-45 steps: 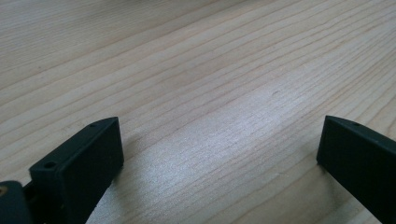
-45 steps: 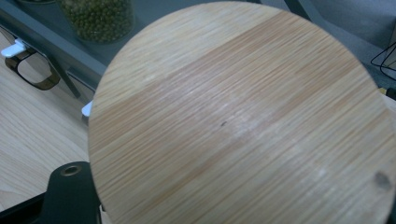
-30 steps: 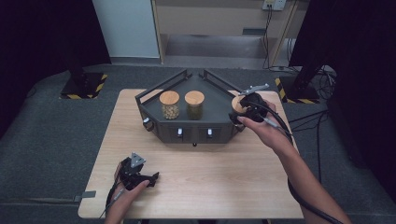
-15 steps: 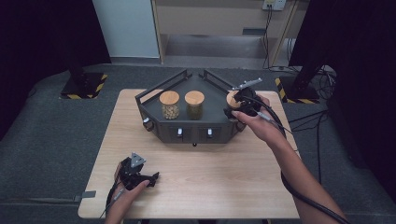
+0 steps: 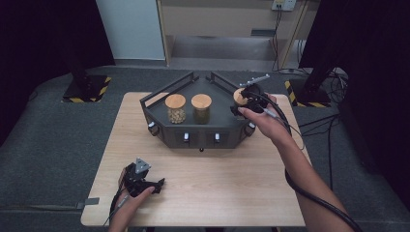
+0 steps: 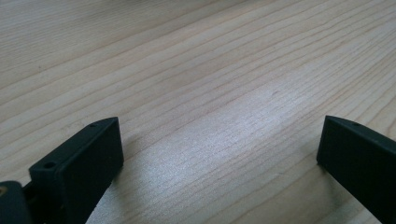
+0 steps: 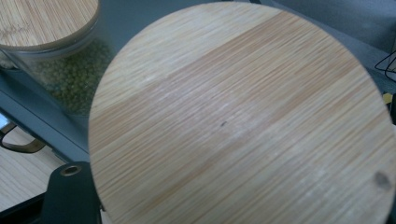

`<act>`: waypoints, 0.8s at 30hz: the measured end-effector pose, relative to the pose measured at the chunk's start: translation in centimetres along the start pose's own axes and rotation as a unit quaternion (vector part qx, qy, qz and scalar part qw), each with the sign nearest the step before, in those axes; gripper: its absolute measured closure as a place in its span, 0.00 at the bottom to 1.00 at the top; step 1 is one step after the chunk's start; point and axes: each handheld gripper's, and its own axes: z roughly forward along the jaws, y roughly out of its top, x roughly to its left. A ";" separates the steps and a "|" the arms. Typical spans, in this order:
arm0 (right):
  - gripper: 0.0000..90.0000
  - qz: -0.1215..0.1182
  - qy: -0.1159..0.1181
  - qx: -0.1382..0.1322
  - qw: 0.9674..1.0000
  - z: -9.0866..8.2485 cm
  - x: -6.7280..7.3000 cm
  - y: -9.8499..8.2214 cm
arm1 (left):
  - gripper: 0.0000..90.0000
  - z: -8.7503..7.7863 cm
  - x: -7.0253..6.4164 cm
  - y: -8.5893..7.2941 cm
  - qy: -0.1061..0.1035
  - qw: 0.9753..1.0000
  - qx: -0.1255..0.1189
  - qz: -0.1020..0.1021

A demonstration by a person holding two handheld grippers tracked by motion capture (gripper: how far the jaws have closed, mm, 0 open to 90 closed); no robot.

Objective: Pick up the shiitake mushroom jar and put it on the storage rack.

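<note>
Left gripper (image 5: 155,183): near table edge, resting on the bare table (image 5: 217,183); jaws spread wide, nothing between them; well apart from the jars.
Dark tray (image 5: 159,104): far half of table; holds two lidded jars (image 5: 175,108) side by side at its left and middle.
Right gripper (image 5: 235,102): over the tray's right side; jaws pinching the third jar (image 7: 243,116) below its bamboo lid.
Key relation: held jar is upright, just right of the green-bean jar (image 7: 65,77); free tray floor lies directly beneath.
Nearer hand: right.
</note>
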 end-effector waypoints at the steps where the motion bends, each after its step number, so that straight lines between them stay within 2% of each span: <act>1: 0.28 0.000 0.000 -0.001 1.000 0.1 0.0 0.0 | 0.00 0.0 0.0 0.0 0.000 1.000 0.000 0.000; 7: 0.28 -0.004 0.001 0.001 1.000 0.9 0.4 0.4 | 0.00 0.0 0.0 0.0 0.000 1.000 0.000 0.000; 10: 0.28 0.007 0.011 0.000 1.000 1.4 0.2 0.4 | 0.00 0.0 0.0 0.0 0.000 1.000 0.000 0.000; 24: 0.28 -0.001 0.006 0.009 1.000 3.1 0.8 0.8 | 0.00 0.0 0.0 0.0 0.000 1.000 0.000 0.000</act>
